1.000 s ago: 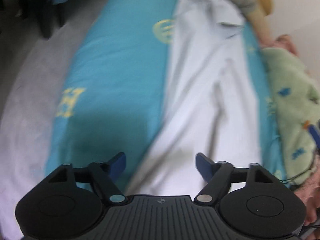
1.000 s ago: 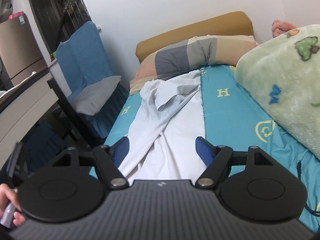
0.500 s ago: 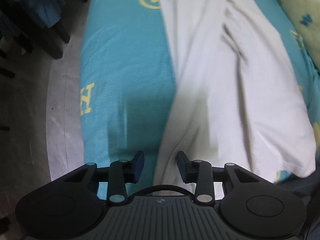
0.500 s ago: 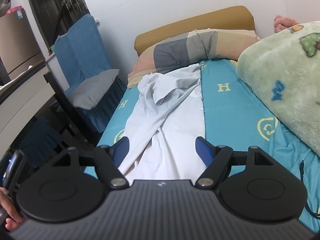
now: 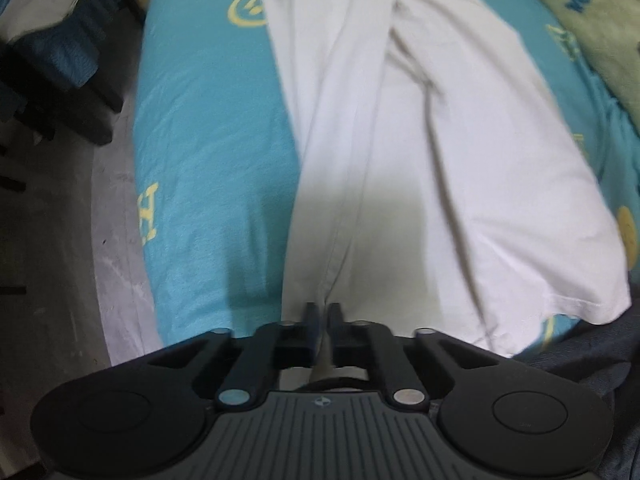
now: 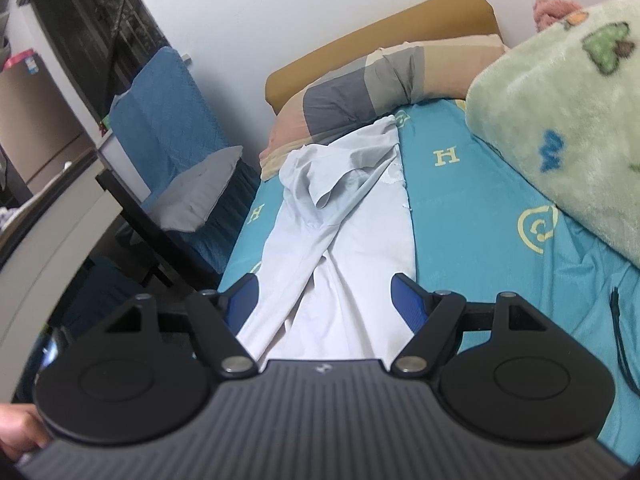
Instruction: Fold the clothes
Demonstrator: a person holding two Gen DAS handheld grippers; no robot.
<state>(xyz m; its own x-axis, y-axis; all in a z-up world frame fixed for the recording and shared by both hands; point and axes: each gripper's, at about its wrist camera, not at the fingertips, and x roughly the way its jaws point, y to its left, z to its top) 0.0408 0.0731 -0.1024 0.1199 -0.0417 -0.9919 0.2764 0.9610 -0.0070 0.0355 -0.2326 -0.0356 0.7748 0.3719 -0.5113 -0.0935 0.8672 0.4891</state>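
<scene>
We've got the left gripper (image 5: 323,314) pinched down to a sliver at the near hem of the white shirt (image 5: 400,152), and the cloth seems to be caught between those 2 fingers, right on the seam that runs away from us up the garment. The shirt lies long and narrow on the teal bed sheet (image 5: 208,152), its long axis pointing from the foot edge of the bed straight toward the pillow (image 6: 360,84) at the head edge, closer to the left edge than to the green blanket (image 6: 560,120) along the right. Our right gripper (image 6: 324,300) hovers with its blue pads (image 6: 404,296) spread wide, the shirt's lower part showing in the gap, nothing held. So the left has its corner, and the right hem corner (image 5: 592,308) sits off to the right, apart from any finger. We judge the right needs that corner next, so both can carry the hem up along the axis.
</scene>
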